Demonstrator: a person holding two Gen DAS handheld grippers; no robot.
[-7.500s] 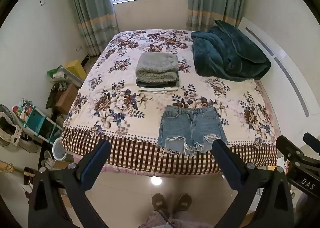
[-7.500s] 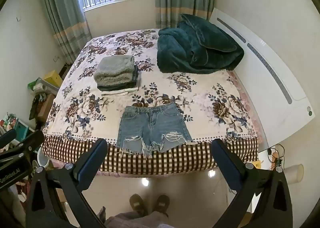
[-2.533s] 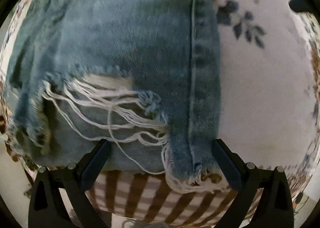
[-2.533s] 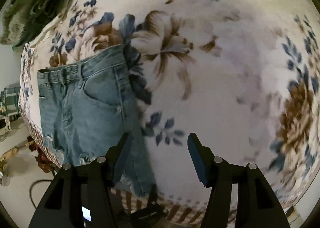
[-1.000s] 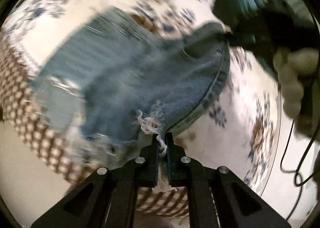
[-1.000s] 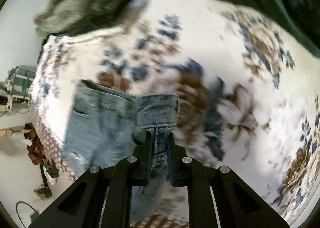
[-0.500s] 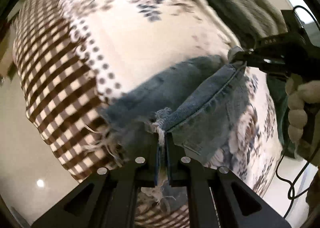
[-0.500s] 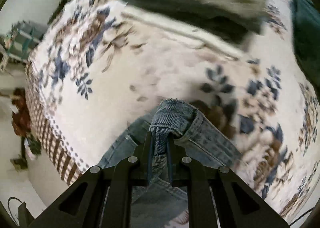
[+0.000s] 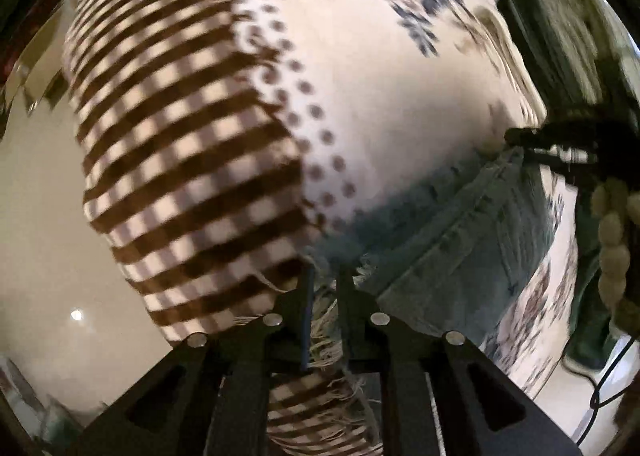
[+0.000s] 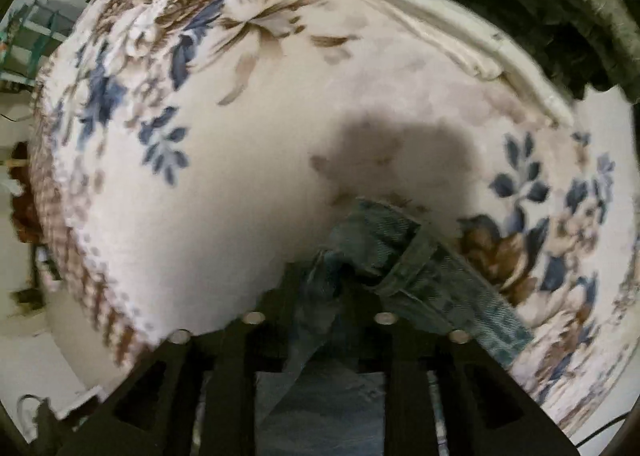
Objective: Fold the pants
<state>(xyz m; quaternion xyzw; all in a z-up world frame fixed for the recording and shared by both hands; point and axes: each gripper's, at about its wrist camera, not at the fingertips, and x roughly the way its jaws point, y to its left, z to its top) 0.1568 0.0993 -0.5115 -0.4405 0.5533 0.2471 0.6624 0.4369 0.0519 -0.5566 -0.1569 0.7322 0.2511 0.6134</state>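
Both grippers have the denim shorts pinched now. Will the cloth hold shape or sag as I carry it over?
Likely floppy: the denim shorts sag between the left gripper and right gripper. The waistband probably stays stiffer, keeping its band shape. The frayed hem dangles loose, so it may snag.

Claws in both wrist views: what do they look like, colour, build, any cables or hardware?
Both are matte black. The left claw and right claw have flat angular arms with triangular cutouts and round silver fasteners. The left's fingers show blue inner pads. A thin black cable hangs at right.
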